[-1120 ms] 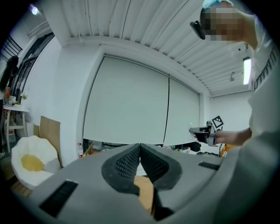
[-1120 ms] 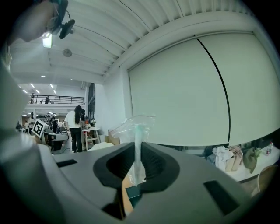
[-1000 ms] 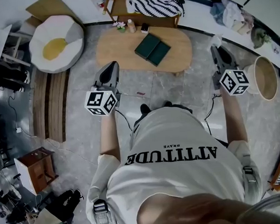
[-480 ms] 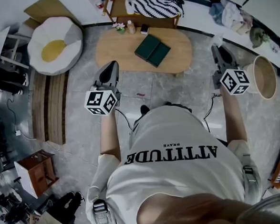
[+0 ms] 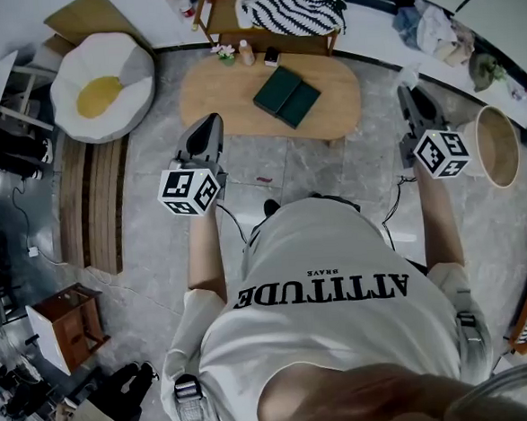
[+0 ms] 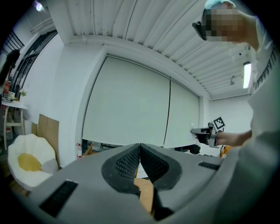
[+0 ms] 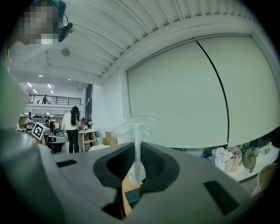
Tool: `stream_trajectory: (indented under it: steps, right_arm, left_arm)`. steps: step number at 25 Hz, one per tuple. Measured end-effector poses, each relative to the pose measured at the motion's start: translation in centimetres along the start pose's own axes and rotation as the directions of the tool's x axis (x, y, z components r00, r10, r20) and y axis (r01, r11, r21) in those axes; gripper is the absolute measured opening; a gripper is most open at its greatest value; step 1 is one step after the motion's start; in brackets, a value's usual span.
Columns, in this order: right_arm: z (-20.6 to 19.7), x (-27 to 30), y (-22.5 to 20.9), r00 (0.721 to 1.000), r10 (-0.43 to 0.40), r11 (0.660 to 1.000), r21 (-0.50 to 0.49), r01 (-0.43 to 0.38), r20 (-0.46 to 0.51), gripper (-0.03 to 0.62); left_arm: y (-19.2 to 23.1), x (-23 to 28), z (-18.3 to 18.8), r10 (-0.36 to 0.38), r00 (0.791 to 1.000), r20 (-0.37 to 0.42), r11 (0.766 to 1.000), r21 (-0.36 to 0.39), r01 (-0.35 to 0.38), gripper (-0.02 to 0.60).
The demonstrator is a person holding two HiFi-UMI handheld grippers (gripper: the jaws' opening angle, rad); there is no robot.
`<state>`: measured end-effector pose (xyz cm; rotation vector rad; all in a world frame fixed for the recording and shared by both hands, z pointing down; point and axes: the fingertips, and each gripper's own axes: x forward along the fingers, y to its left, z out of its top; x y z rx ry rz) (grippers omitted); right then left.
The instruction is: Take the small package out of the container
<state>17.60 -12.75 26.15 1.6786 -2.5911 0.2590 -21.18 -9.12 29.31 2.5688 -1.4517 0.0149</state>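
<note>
Grips a small clear plastic package (image 7: pixel 136 131) between the pads of the right tool (image 7: pixel 138 146), with the film upright above the jaws. Holds the left tool (image 6: pixel 140 148) clenched on nothing, pads pressed together. Carries both tools roughly level above grey floor, short of an oval wooden worktop (image 5: pixel 228 91). Has the package outside the round beige container (image 5: pixel 479 145), near the right tool's side.

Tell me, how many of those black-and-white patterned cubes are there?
2. The left cube sits on the left gripper, the right cube on the right gripper. Others could be hidden out of view.
</note>
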Motion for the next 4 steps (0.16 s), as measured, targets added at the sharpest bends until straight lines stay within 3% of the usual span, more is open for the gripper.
stream_trajectory:
  steps: [4]
  right_arm:
    - [-0.15, -0.1, 0.32, 1.0, 0.004, 1.0, 0.004, -0.004, 0.0, 0.061]
  left_arm:
    - [0.1, -0.24, -0.03, 0.001, 1.0, 0.002, 1.0, -0.002, -0.001, 0.022]
